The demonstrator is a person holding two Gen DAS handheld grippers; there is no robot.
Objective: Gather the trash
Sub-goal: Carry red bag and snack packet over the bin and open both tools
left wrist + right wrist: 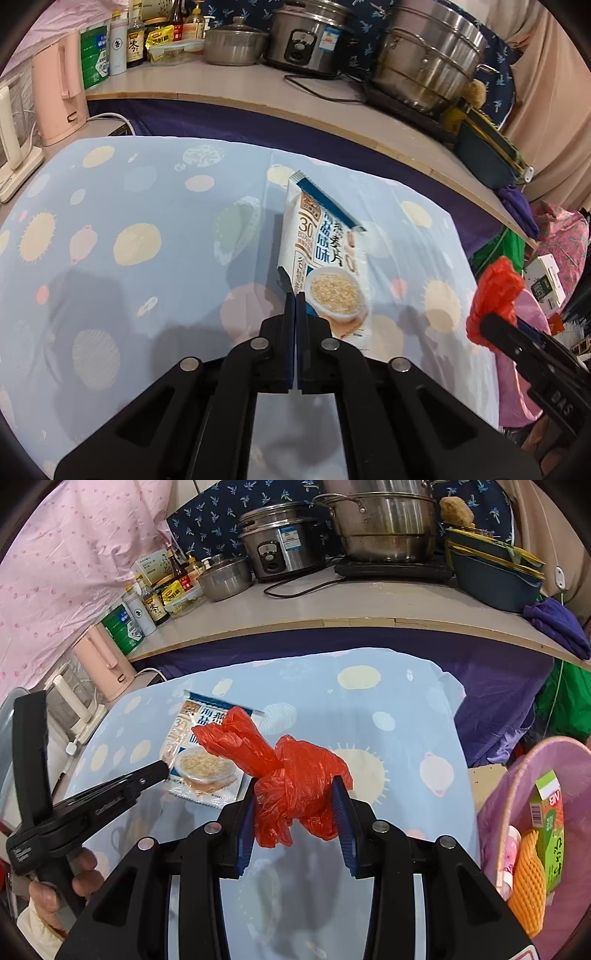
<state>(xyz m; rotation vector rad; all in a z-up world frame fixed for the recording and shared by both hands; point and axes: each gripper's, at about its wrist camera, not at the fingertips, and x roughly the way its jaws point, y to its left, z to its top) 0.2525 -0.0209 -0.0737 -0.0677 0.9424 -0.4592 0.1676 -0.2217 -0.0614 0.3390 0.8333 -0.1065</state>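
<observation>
The right tool (295,808) squeezes a crumpled red plastic bag (291,775) between its two blue pads (341,812), and holds it up above the counter (388,716), which wears a light blue cloth with big round spots. In the left wrist view the same red bag (495,295) shows at the right edge of the counter, with the right tool (491,325) clamped on it. The left tool (295,295) has its two fingers pressed tight together, with its tip at the near left edge of a white oatmeal packet (325,266); I cannot tell if it pinches the packet or only touches it. The oatmeal packet (203,753) lies flat on the cloth near the middle of the counter, a bit toward the left side, and the left tool (162,768) reaches it from the left. A pink bin (517,775) stands off the right edge of the counter. Inside it lie a green carton (550,827) and an orange foam net (528,878). Past the far edge sits a higher shelf with a rice cooker (280,542), steel pots (384,528), and bottles (155,605).
</observation>
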